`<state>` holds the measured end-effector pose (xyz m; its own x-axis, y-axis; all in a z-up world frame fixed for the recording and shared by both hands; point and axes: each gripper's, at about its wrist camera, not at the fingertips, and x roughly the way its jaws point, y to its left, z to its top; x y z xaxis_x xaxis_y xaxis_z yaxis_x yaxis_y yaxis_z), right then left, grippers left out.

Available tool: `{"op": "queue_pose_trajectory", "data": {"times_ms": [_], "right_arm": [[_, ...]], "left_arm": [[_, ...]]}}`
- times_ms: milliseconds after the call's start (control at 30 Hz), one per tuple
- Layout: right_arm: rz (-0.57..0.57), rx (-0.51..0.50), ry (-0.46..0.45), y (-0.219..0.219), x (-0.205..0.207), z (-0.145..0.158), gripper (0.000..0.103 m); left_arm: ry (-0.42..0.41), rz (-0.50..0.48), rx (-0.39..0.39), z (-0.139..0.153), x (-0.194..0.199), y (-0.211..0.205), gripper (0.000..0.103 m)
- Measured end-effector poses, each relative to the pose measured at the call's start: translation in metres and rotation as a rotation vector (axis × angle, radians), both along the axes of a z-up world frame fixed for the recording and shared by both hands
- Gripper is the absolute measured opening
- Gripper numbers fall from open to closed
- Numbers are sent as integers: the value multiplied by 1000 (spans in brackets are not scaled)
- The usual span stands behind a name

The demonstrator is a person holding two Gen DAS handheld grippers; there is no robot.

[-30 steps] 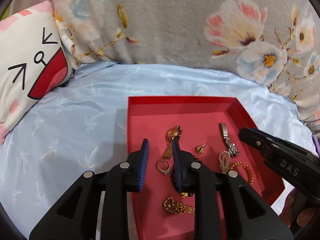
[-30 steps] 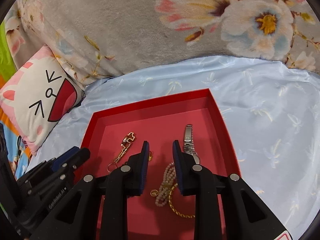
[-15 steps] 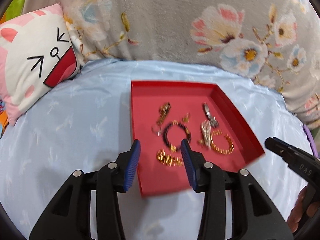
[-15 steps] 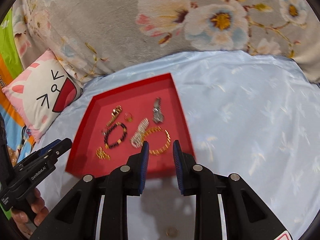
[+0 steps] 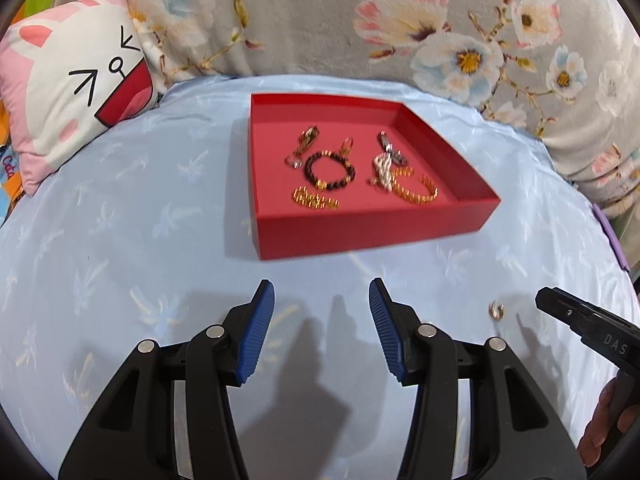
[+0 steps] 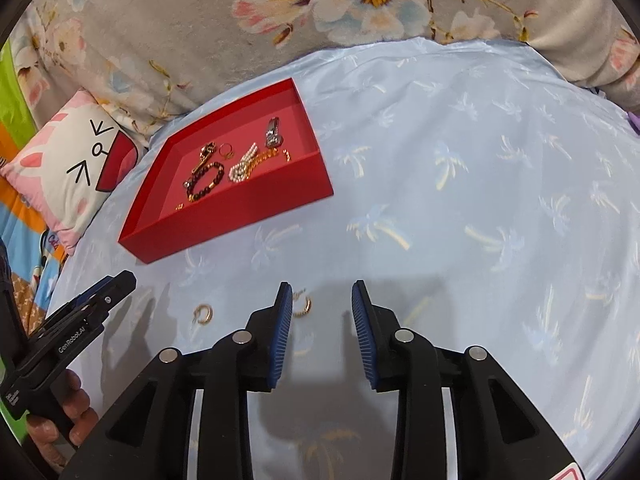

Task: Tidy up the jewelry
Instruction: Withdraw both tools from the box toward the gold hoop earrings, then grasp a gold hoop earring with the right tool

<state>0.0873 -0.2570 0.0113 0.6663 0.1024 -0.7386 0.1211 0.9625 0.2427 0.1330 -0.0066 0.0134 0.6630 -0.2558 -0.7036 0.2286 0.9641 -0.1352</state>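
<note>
A red tray (image 5: 360, 232) (image 6: 248, 208) sits on the light blue sheet and holds several pieces: a dark bead bracelet (image 5: 329, 169) (image 6: 204, 184), gold chains (image 5: 316, 200), a pearl strand (image 5: 383, 168) (image 6: 242, 166) and a watch (image 6: 273, 136). Two gold hoop earrings lie loose on the sheet, one (image 6: 203, 314) to the left and one (image 6: 302, 305) by my right gripper's left finger; one shows in the left wrist view (image 5: 496, 312). My left gripper (image 5: 322, 328) is open and empty, well short of the tray. My right gripper (image 6: 320, 328) is open and empty.
A cat-face pillow (image 5: 76, 76) (image 6: 76, 164) lies at the left. A grey floral blanket (image 5: 360, 20) (image 6: 280, 20) runs along the back. The other gripper shows at each view's edge, the right one (image 5: 592, 332) and the left one (image 6: 72, 332).
Both grippers have pulled back from over the tray toward me and opened wider. The loose hoop earrings on the sheet have come into view.
</note>
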Motion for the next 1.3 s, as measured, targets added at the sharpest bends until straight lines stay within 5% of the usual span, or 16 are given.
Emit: {"op": "queue_pose_trajectory", "data": {"times_ms": [433, 567, 1067, 1300], "right_arm": [[21, -60, 39, 16, -16, -21, 31], [19, -72, 40, 15, -16, -25, 35], [61, -112, 29, 32, 15, -30, 36], [69, -178, 22, 41, 22, -31, 19]], "left_arm": [[21, -3, 71, -22, -24, -5, 48], [20, -8, 77, -24, -30, -7, 56], [35, -17, 88, -30, -34, -13, 56], [37, -25, 84, -30, -31, -15, 56]]}}
